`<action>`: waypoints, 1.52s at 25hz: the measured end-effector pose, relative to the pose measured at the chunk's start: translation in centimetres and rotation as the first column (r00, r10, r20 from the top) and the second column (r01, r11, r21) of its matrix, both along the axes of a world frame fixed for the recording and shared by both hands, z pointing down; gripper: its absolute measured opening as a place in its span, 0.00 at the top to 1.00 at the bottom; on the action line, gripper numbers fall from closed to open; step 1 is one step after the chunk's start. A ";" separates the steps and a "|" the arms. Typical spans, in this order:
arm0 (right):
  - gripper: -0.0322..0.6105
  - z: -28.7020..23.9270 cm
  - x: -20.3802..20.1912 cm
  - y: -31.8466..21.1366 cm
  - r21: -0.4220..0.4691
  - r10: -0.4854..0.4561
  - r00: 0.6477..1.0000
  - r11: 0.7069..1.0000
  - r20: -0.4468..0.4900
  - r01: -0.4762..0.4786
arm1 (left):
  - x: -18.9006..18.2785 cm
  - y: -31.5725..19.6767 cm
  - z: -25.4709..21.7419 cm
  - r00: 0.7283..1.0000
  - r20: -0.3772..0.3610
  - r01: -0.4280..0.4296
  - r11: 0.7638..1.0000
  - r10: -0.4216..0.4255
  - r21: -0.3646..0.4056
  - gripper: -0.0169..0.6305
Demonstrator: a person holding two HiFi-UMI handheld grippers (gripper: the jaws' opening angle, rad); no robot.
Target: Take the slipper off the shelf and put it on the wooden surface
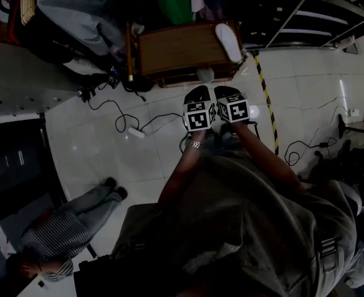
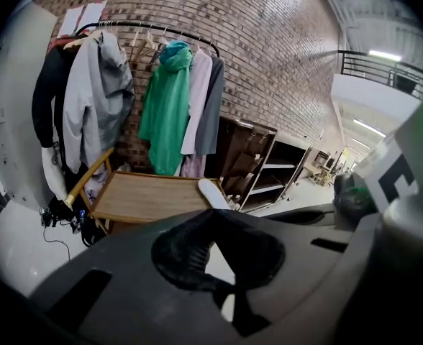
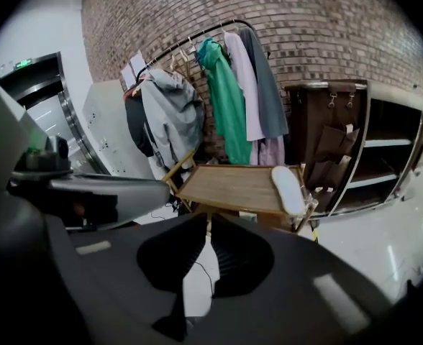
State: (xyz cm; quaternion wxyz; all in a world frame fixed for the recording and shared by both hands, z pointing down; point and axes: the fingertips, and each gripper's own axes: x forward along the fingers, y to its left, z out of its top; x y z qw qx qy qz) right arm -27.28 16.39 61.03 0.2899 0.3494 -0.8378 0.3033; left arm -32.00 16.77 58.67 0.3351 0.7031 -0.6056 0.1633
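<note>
Along the right edge of the wooden counter (image 1: 176, 51) lies the pale slipper (image 1: 228, 41); it looks light, soft and bendy, best pinched across its middle. Left claw (image 2: 214, 218) and right claw (image 3: 207, 221) are both closed, empty, well back from it.

Your head camera looks steeply down; both gripper cameras face level ahead, all sharing the wooden table (image 1: 176, 51), well off at twelve o'clock.

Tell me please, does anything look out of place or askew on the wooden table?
Only the white slipper: it lies at the very right end of the wooden table, along the edge, and may reach slightly past the rim. Nothing looks spilled or damaged.
</note>
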 end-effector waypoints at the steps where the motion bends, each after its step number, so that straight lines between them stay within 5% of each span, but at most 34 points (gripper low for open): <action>1: 0.92 -0.2 0.2 0.6 0.011 -0.004 1.000 1.000 0.001 0.004 | 0.4 0.6 0.0 1.000 0.002 0.005 1.000 -0.005 0.000 0.97; 12: 0.88 -2.3 5.6 6.9 0.000 -0.025 0.999 1.000 0.044 0.025 | 5.7 7.7 -0.2 0.996 0.015 0.088 0.995 -0.087 -0.047 0.97; 22: 0.88 -3.1 6.9 12.1 0.029 -0.099 0.994 0.995 0.036 0.098 | 7.6 11.8 -2.0 0.994 0.051 0.095 0.995 -0.095 0.019 0.97; 38: 0.88 -5.7 2.8 12.5 0.085 -0.073 0.996 0.994 0.043 0.069 | 3.3 12.8 -4.2 0.995 0.079 0.063 0.997 -0.066 0.038 0.97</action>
